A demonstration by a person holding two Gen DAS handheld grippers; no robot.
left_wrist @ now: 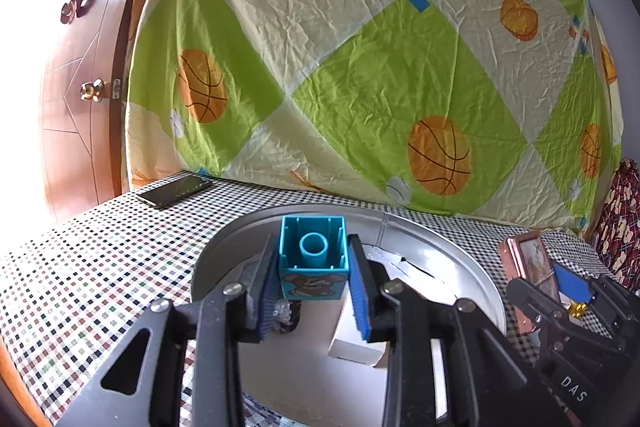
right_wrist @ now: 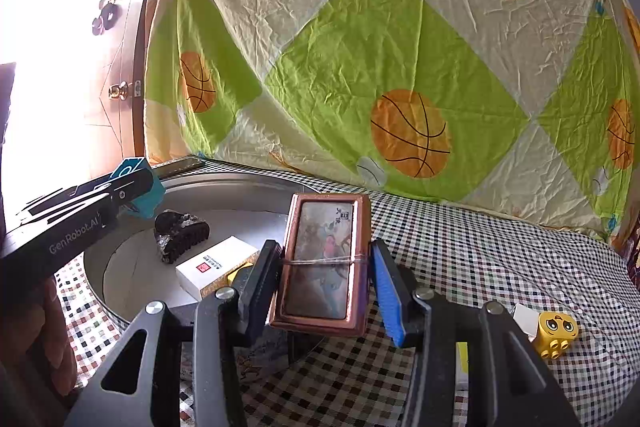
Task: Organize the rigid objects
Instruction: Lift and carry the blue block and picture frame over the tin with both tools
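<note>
My left gripper (left_wrist: 314, 281) is shut on a teal toy block (left_wrist: 313, 253), hollow side up, held above the round silver tray (left_wrist: 460, 259). The same block (right_wrist: 148, 197) shows in the right wrist view at the tray's left side, in the left gripper (right_wrist: 132, 191). My right gripper (right_wrist: 324, 281) is shut on a copper-framed picture box (right_wrist: 322, 261) with a rubber band round it, held over the tray's right rim (right_wrist: 240, 179). In the left wrist view that box (left_wrist: 530, 265) and the right gripper (left_wrist: 560, 291) sit at the right.
Inside the tray lie a black hair claw (right_wrist: 182, 233) and a white box (right_wrist: 216, 265). A yellow face block (right_wrist: 556, 333) rests on the checked cloth at the right. A phone (left_wrist: 176, 190) lies at the table's far left. A ball-patterned sheet (left_wrist: 360, 67) hangs behind.
</note>
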